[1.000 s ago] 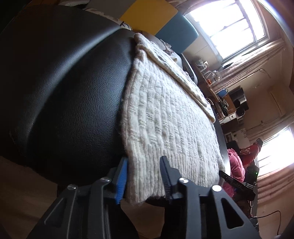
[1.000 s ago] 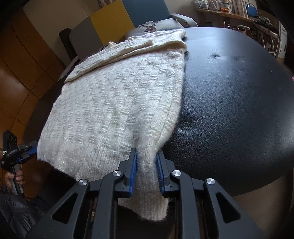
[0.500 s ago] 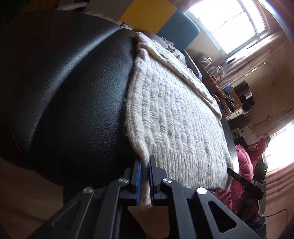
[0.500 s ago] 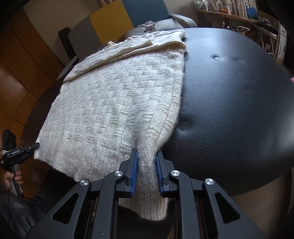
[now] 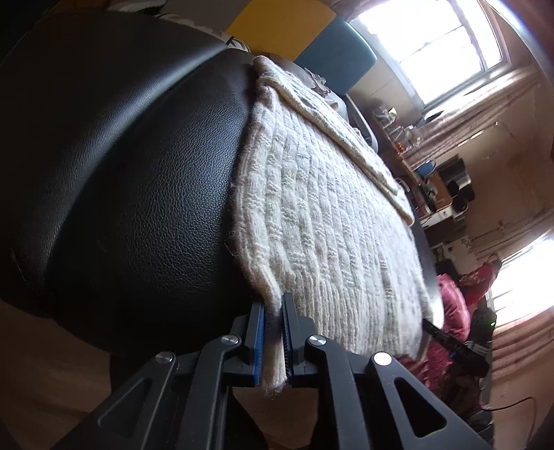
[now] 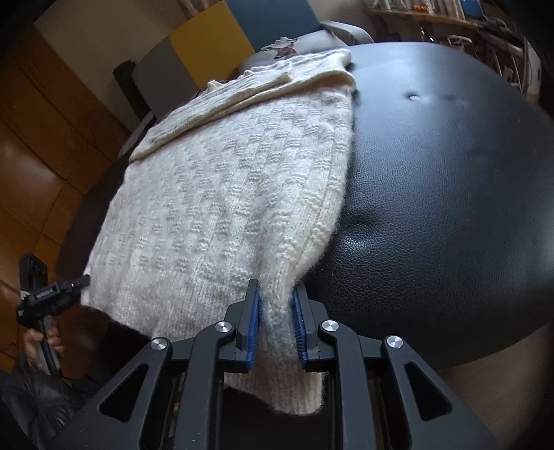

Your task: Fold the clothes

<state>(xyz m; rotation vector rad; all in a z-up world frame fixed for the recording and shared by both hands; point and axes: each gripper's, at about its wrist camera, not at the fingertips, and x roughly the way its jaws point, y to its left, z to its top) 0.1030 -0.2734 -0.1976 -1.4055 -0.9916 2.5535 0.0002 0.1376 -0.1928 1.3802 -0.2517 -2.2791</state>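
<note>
You are looking at a cream-white sweater (image 6: pixel 225 207) knitted in a raised basketweave of small checks, ribbed along its hem, lying on a glossy black leather cushion (image 6: pixel 450 207) with a fine pebbled grain. The right gripper (image 6: pixel 275 308) at six o'clock and the left gripper (image 5: pixel 273 322) are matte black with bright blue ridged pads and silver screw heads. Toward twelve o'clock in the right wrist view stand a yellow panel (image 6: pixel 207 45), a grey panel (image 6: pixel 162 76) and a teal-blue chair back (image 6: pixel 273 14), with orange-brown wood panelling (image 6: pixel 41 145) at nine o'clock.
</note>
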